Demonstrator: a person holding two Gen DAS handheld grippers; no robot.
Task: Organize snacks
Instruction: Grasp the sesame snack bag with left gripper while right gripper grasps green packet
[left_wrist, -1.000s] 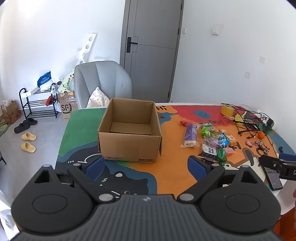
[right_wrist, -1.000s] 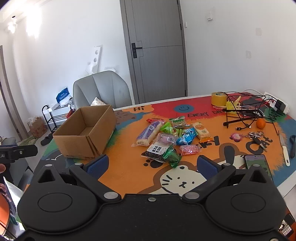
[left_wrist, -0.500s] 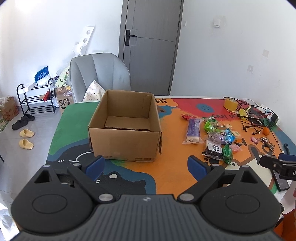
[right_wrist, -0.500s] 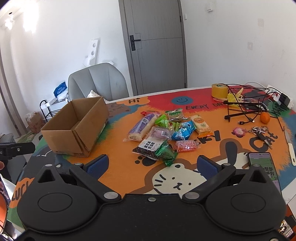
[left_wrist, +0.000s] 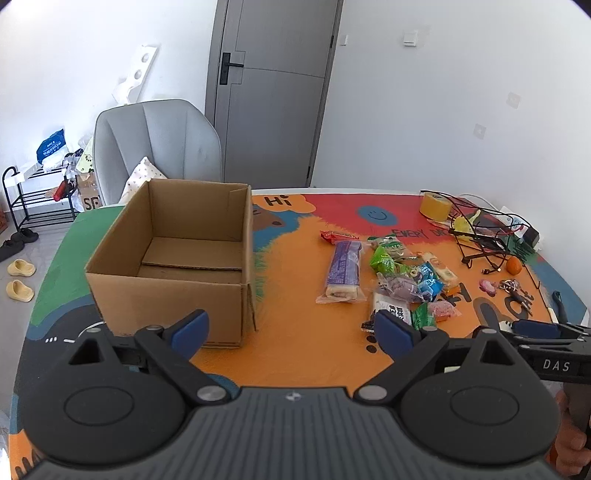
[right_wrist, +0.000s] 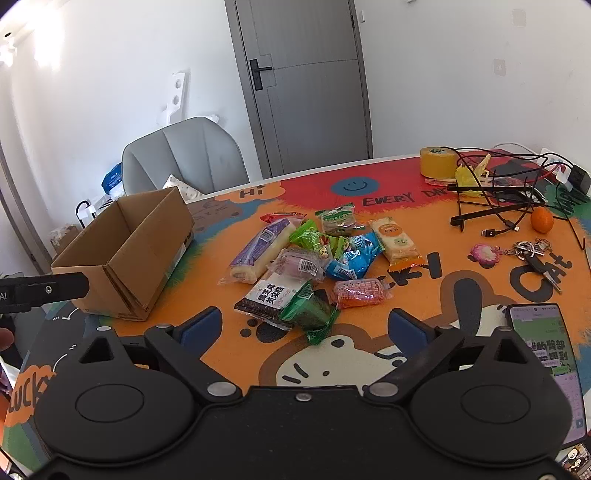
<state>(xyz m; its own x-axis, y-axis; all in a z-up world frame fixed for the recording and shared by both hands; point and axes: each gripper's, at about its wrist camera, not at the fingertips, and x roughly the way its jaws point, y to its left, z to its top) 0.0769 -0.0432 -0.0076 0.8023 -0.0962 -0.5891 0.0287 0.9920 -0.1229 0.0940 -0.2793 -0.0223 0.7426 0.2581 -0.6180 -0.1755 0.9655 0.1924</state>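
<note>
Both tools spread, empty. Your right tool (right_wrist: 304, 326) is nearer: snack pile (right_wrist: 317, 258) on desk at 12 o'clock, purple roll's long axis toward 1; box (right_wrist: 125, 251) at 10.

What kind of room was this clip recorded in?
Most likely a lived-in room at home, not a lab. A grey interior door, a padded grey chair with a cushion, and a shoe rack with slippers on the floor. Snack packets lie on a cartoon table mat.
</note>
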